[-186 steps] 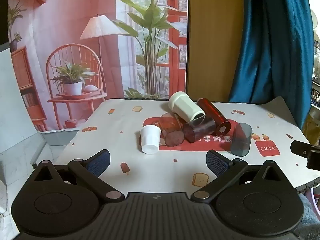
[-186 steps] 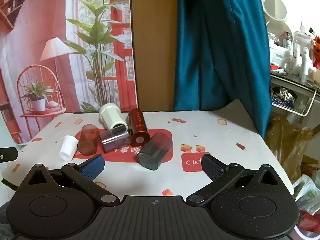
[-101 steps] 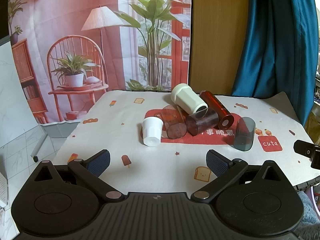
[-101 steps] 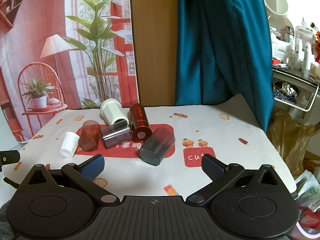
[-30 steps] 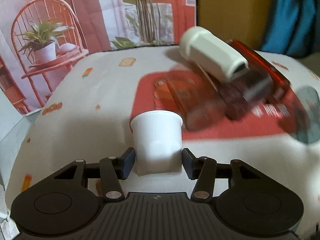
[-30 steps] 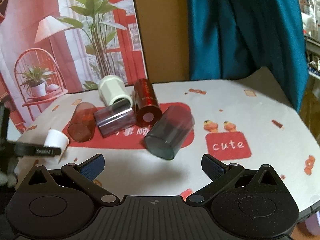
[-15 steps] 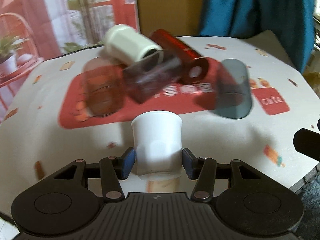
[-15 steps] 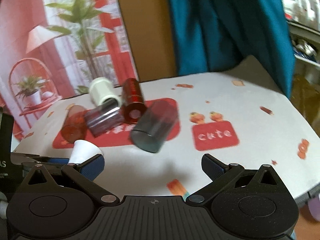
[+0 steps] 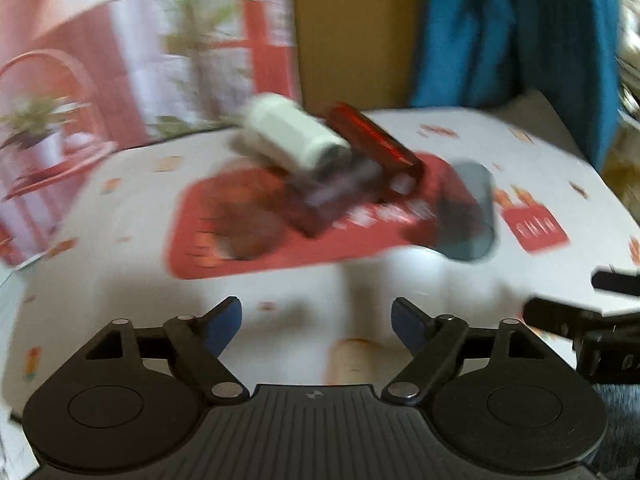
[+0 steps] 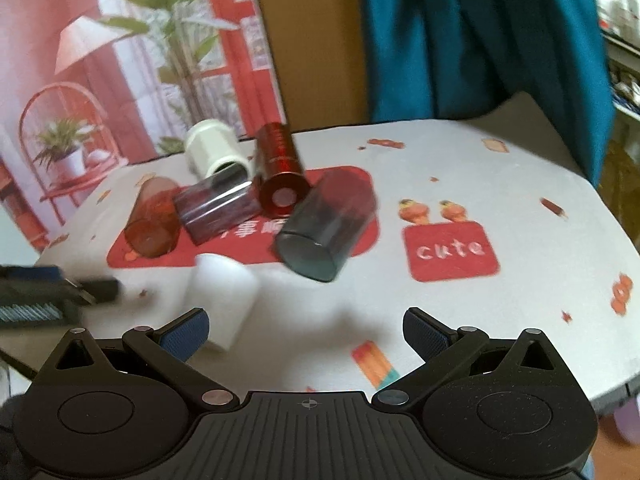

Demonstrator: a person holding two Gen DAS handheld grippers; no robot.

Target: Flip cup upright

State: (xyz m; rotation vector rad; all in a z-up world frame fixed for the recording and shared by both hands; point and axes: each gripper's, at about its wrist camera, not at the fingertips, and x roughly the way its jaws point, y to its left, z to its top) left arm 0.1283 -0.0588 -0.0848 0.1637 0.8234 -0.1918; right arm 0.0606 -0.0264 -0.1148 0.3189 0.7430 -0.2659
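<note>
The small white cup (image 10: 222, 300) stands on the tablecloth near the front, wide end up and narrow end down, blurred by motion. In the left wrist view it is a faint white blur (image 9: 384, 280) ahead and to the right of my left gripper (image 9: 316, 320). My left gripper is open and empty; it also shows at the left edge of the right wrist view (image 10: 52, 288). My right gripper (image 10: 306, 330) is open and empty, with the white cup just beyond its left finger.
Several cups lie on their sides on the red mat (image 10: 360, 176): a white one (image 10: 214, 150), a dark red one (image 10: 278, 176), a grey one (image 10: 324, 228), a purple one (image 10: 216, 210) and an orange one (image 10: 154, 218). The table's right edge (image 10: 624, 240) curves away.
My left gripper has opened and let go of the white cup, which now stands on the table. The left gripper has drawn back and left of it.
</note>
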